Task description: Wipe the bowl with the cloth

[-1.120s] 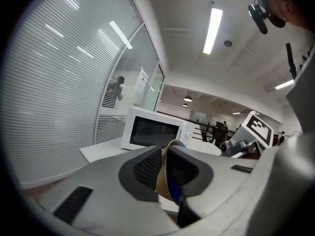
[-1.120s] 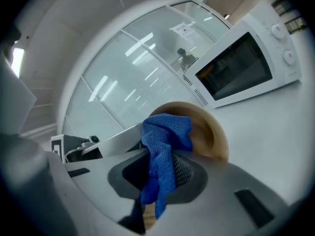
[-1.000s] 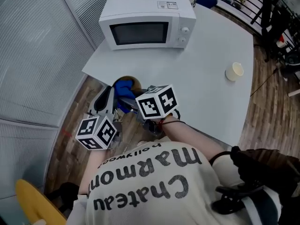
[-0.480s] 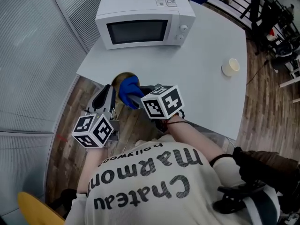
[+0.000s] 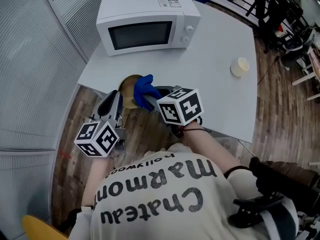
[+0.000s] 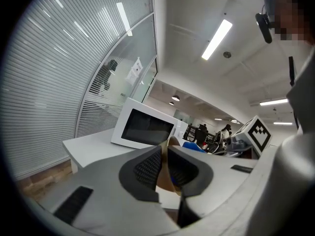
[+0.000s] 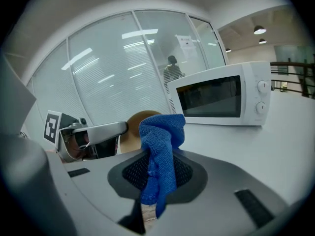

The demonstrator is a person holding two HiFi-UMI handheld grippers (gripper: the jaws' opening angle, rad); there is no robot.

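One microwave (image 5: 145, 26) stands on the white counter (image 5: 215, 84), its door closed. A small printed label sits on its top, too small to read. In front of the microwave, off the counter's near edge, are one brown bowl (image 5: 128, 88), one blue cloth (image 5: 144, 86) and two claws, each carrying one cube with black-and-white square markers. One small cream-coloured cup (image 5: 240, 66) stands alone on the counter, well to the right of the microwave; what it holds cannot be made out.

The left claw (image 6: 165, 168) has its pads drawn nearly together on the thin wall of the bowl, which stands on edge between them. The right claw (image 7: 156, 173) is clamped on the cloth: the fabric bunches up above the pads and a short end hangs below them. The cloth is at the bowl's right side, between the bowl and the right claw's marker cube (image 5: 180, 105); whether it touches the bowl's surface is not clear.

The person's pale shirt (image 5: 155, 194) bears dark lettering, seen upside down from the head view: "Chateau", "Marmon" with its end out of sight, and smaller "hollywood"
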